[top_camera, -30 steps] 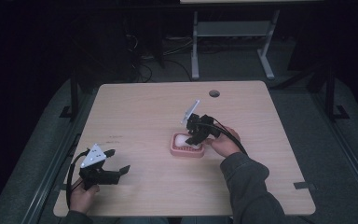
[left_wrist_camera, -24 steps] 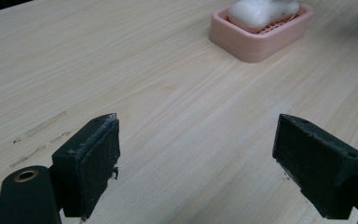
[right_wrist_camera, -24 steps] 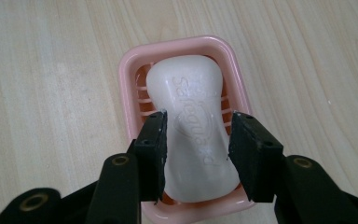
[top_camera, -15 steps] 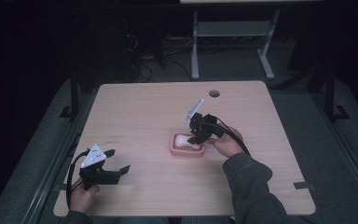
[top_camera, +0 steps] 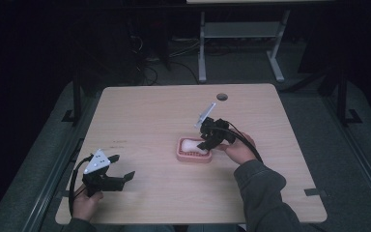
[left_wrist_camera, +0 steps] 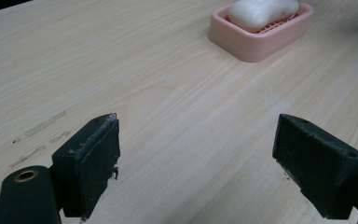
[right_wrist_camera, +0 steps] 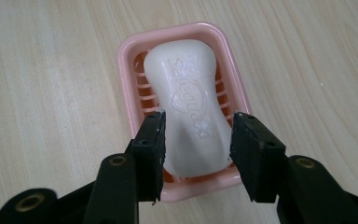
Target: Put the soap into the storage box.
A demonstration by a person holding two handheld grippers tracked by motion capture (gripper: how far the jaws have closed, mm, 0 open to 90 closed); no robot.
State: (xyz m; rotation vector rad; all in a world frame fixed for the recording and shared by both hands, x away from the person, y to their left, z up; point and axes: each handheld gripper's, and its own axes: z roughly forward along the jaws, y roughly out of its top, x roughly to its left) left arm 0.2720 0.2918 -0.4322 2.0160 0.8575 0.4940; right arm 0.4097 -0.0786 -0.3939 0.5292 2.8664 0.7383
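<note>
A white soap bar (right_wrist_camera: 189, 105) lies in a pink soap dish (right_wrist_camera: 130, 60) near the table's middle (top_camera: 193, 150). My right gripper (right_wrist_camera: 198, 144) hangs right over the dish's near end. Its jaws straddle the bar's lower half, close to both sides, with a thin gap on the right, so it is open. In the high view the right gripper (top_camera: 208, 140) tilts down onto the dish. My left gripper (top_camera: 118, 175) rests low at the table's front left, wide open, nothing between its jaws (left_wrist_camera: 196, 154). The dish and soap (left_wrist_camera: 261, 11) sit far ahead of it.
The wooden table (top_camera: 140, 116) has a round cable hole (top_camera: 222, 96) near its far edge. A white desk frame (top_camera: 241, 34) stands on the dark floor beyond. Faint scuff marks (left_wrist_camera: 42, 126) lie on the wood near the left gripper.
The right gripper has shifted only slightly over the soap dish. The left gripper has stayed where it was.
</note>
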